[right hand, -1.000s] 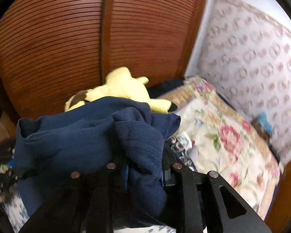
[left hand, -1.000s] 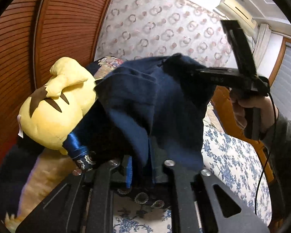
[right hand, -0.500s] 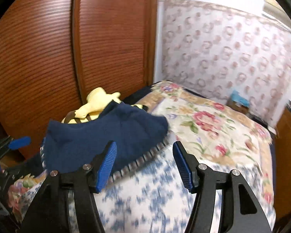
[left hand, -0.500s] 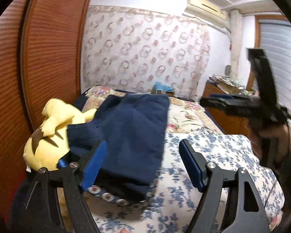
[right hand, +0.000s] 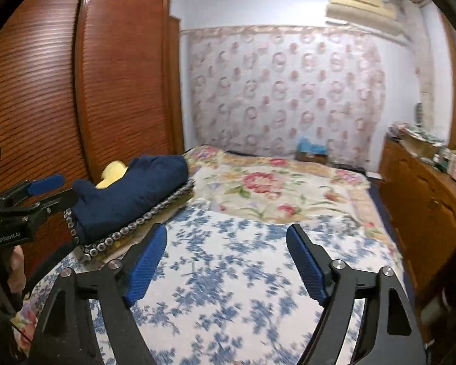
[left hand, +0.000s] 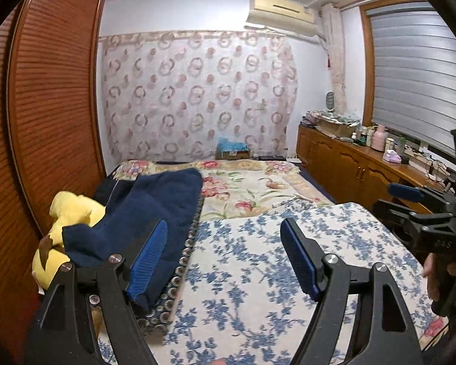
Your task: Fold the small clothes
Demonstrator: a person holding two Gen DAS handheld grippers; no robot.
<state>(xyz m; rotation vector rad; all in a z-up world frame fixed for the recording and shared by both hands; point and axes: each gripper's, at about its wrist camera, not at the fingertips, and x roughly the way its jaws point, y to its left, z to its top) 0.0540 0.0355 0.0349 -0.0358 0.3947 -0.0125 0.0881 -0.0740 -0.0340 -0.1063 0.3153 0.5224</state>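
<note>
We see the folded dark blue cloth (left hand: 143, 213) at the bed's (left hand: 258, 273) left edge, nearest our left gripper (left hand: 225, 258); both it and the right gripper (right hand: 225, 261) just opened wide, holding nothing.

Blue-flowered bedspread (left hand: 258, 273) lies bare; folded navy garment (left hand: 143, 213) crowds its left edge.

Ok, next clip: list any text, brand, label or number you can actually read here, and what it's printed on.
"CenRobot.AI": white print on the black body of the left tongs, seen from the right wrist camera.
Embossed characters on the body of the right tongs, in the left wrist view: too blurred to read.
Bottles and boxes on the wooden sideboard: labels too small to read.
</note>
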